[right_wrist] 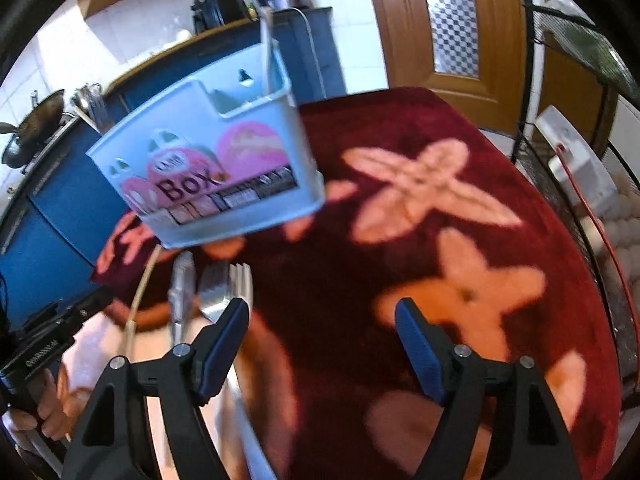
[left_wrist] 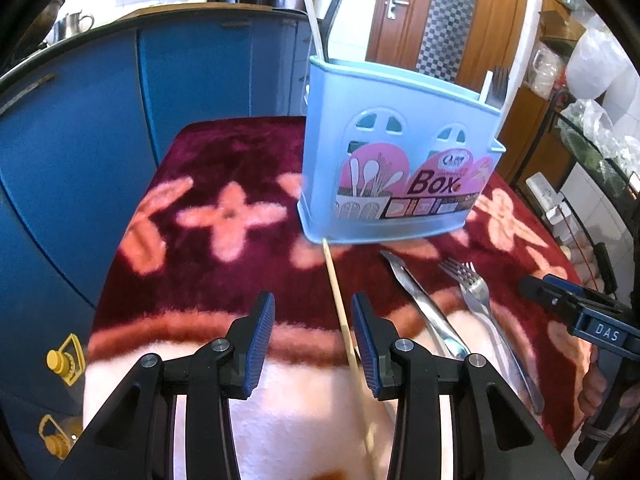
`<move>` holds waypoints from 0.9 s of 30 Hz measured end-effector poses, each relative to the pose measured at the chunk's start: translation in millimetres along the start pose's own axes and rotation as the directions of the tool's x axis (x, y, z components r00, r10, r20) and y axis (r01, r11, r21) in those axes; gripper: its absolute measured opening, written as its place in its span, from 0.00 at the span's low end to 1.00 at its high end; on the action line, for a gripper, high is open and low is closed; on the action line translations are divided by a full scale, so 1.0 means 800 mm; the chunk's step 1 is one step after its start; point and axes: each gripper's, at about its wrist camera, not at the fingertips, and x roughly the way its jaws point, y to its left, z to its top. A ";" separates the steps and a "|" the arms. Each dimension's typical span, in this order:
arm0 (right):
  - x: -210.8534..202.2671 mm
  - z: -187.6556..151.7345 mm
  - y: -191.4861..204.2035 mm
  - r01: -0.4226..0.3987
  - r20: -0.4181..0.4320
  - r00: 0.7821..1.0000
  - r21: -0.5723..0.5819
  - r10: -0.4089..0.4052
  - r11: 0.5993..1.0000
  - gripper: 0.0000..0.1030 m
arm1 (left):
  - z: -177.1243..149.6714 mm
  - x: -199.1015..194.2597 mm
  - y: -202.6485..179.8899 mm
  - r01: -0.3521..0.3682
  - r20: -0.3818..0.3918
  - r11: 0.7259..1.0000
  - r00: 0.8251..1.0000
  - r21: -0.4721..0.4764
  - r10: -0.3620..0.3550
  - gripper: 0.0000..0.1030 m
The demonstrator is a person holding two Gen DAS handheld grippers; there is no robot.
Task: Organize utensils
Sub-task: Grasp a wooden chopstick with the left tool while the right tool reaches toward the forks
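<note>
A light blue utensil box stands on the red flowered cloth, with a few utensils upright inside it. In front of it lie a wooden chopstick, a knife and a fork. My left gripper is open above the cloth; the chopstick runs between its fingers, close by the right one, untouched. My right gripper is open wide over the cloth, empty. The fork lies just by its left finger, with the knife, the chopstick and the box further left.
Blue cabinets border the table on the left and behind. A wooden door is at the back. A black wire rack stands by the table's right edge. A hand holds the left gripper at lower left.
</note>
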 end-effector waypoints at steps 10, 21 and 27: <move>0.002 -0.017 0.001 0.077 -0.018 0.997 -0.080 -0.079 0.994 0.78 | -0.008 0.009 -0.001 -0.007 -0.041 1.000 0.999 -0.002 0.007 0.40; 0.004 -0.023 0.006 0.078 -0.028 0.996 -0.117 -0.082 0.990 0.86 | -0.007 0.025 0.001 -0.013 -0.085 1.000 0.996 -0.007 0.012 0.40; 0.006 -0.027 0.006 0.073 -0.028 0.997 -0.124 -0.077 0.990 0.91 | 0.014 0.044 -0.011 0.014 -0.109 0.999 0.994 0.043 -0.009 0.40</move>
